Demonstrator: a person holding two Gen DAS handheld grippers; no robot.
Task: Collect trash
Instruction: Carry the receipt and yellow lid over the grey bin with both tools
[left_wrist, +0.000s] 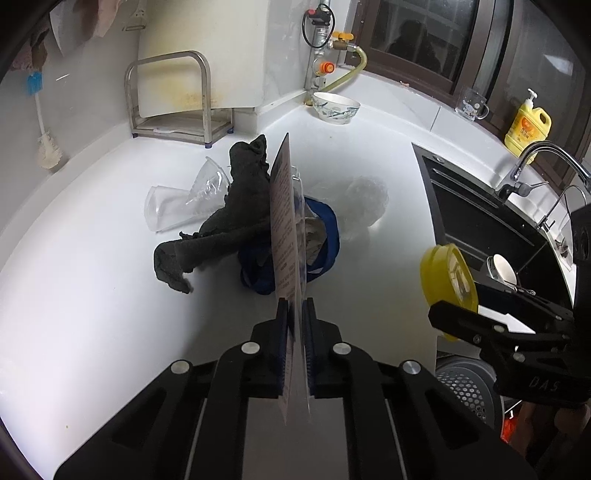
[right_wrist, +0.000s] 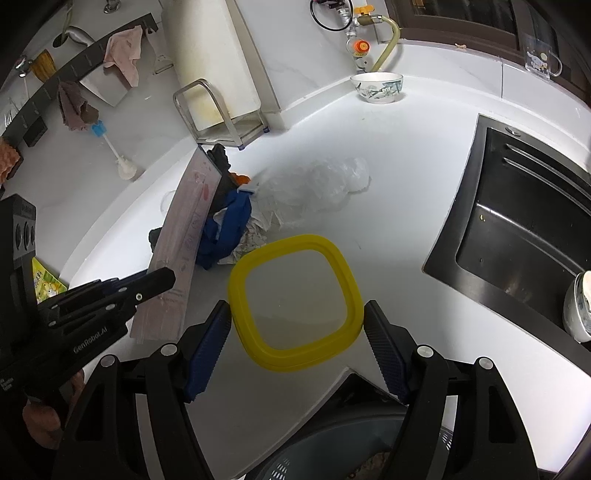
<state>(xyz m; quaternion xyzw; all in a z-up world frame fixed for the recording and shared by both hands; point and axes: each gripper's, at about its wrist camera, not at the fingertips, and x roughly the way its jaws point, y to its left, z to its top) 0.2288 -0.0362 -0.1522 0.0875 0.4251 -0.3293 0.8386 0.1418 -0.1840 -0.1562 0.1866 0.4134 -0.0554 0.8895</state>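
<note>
Trash: a flat printed card pack (left_wrist: 282, 221) stands edge-up over the counter (left_wrist: 92, 295), pinched at its lower end by the left gripper (left_wrist: 295, 314), fingers nearly shut. It looks light, thin, bendy and likely slippery. The right gripper (right_wrist: 297, 325) spans a stiff yellow lid (right_wrist: 295, 295), fingers wide against its rim.

White countertop (left_wrist: 92, 295), curved at the rear corner. Items resting on it, left wrist view: clear plastic cup (left_wrist: 177, 203) on its side at 10 o'clock; dark cloth (left_wrist: 229, 218) beside it; blue fabric (left_wrist: 325, 251) at centre; crumpled clear plastic bag (left_wrist: 364, 203) at 1 o'clock; patterned bowl (left_wrist: 336, 106) and metal rack (left_wrist: 173, 107) at 12 o'clock.
</note>
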